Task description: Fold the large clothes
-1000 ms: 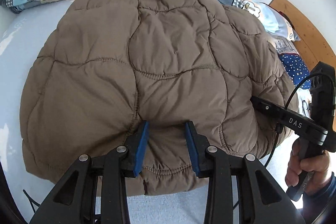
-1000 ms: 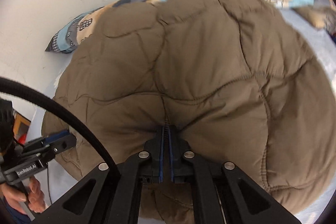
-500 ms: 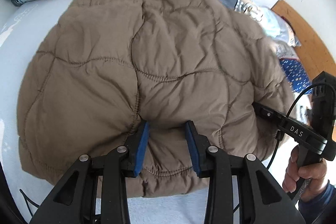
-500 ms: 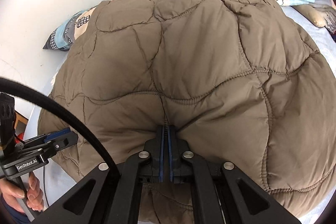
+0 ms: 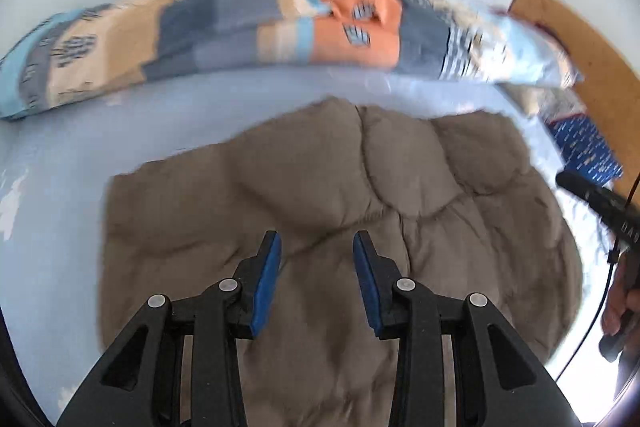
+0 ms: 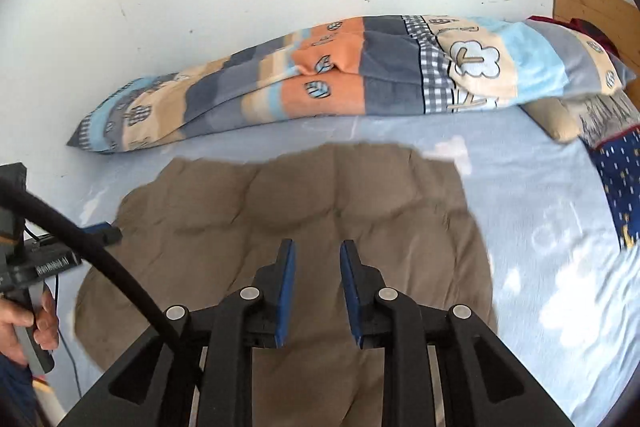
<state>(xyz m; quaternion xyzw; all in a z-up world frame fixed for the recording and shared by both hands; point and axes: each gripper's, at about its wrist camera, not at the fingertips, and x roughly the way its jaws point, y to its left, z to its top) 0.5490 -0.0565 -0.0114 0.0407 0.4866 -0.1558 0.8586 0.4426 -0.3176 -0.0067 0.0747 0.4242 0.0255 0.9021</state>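
In the left wrist view, the left gripper (image 5: pixel 316 279) has its fingers spread with nothing between them, over the brown quilted jacket (image 5: pixel 340 187), which lies flat in the lower middle of the frame on the pale blue bed (image 5: pixel 72 147). In the right wrist view, the right gripper (image 6: pixel 318 291) is likewise parted and empty above the jacket (image 6: pixel 304 203). The padding looks soft, light and springy, the shell probably slick; a pinch at a stitched seam or hem edge should hold best.
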